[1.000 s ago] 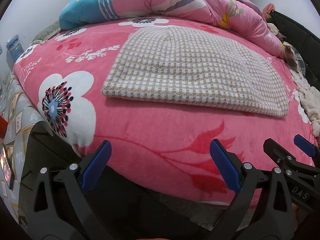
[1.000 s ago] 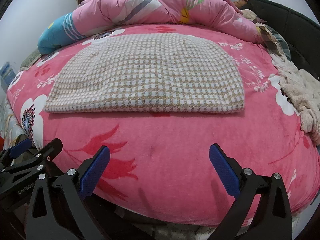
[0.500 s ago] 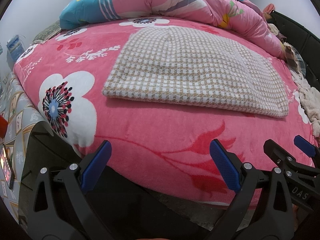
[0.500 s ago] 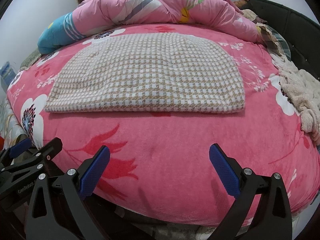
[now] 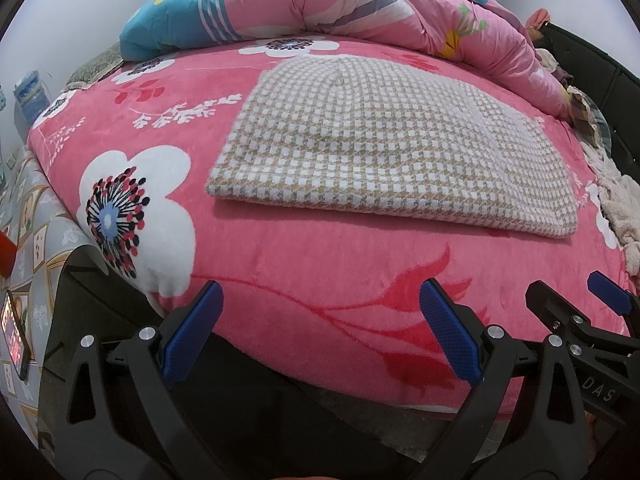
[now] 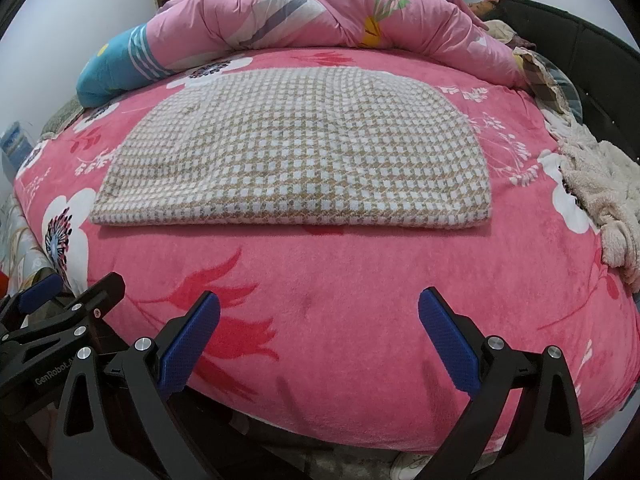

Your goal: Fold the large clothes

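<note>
A tan-and-white checked garment (image 5: pixel 392 148) lies folded flat in a neat rectangle on the pink flowered bed cover (image 5: pixel 320 264); it also shows in the right wrist view (image 6: pixel 296 152). My left gripper (image 5: pixel 320 336) is open and empty, held off the bed's near edge, well short of the garment. My right gripper (image 6: pixel 318 338) is open and empty too, side by side with the left. The right gripper shows at the right edge of the left wrist view (image 5: pixel 576 312), and the left gripper at the left edge of the right wrist view (image 6: pixel 68 296).
A bunched pink quilt (image 6: pixel 320 12) lies along the far side of the bed. A cream fleece item (image 6: pixel 600 196) is heaped at the right edge by the dark bed frame (image 6: pixel 600 56). A phone (image 5: pixel 16 332) lies on a patterned surface at the left.
</note>
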The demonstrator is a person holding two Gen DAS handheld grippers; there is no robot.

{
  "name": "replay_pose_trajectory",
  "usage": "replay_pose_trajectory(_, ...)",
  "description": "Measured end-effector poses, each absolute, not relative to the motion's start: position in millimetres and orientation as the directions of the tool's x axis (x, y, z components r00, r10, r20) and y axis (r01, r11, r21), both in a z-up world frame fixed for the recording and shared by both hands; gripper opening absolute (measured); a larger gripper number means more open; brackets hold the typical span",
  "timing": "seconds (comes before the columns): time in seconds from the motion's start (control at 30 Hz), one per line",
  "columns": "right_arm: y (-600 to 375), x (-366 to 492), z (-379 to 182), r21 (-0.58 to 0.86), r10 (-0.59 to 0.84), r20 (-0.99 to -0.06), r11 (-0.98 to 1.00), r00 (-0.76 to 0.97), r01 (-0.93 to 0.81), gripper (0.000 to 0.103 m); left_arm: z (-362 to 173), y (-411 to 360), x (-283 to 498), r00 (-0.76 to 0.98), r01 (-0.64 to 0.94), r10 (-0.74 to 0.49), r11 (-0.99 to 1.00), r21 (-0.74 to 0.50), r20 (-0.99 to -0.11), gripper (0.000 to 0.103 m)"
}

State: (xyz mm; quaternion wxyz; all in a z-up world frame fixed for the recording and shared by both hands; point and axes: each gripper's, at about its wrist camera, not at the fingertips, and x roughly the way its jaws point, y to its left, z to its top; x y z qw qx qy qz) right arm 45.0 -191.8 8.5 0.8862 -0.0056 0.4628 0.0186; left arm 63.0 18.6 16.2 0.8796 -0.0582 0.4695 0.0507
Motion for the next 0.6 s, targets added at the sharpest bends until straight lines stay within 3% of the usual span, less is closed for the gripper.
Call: replay_pose_trajectory(0.6,-191.4,44.8,8.8,0.009,0.03,-0.821,0.999,0.57,-0.039,0.097,16.3,19.7,62.6,0.558,-0.148,0.039,0.988,-0.053,-0.829,0.095)
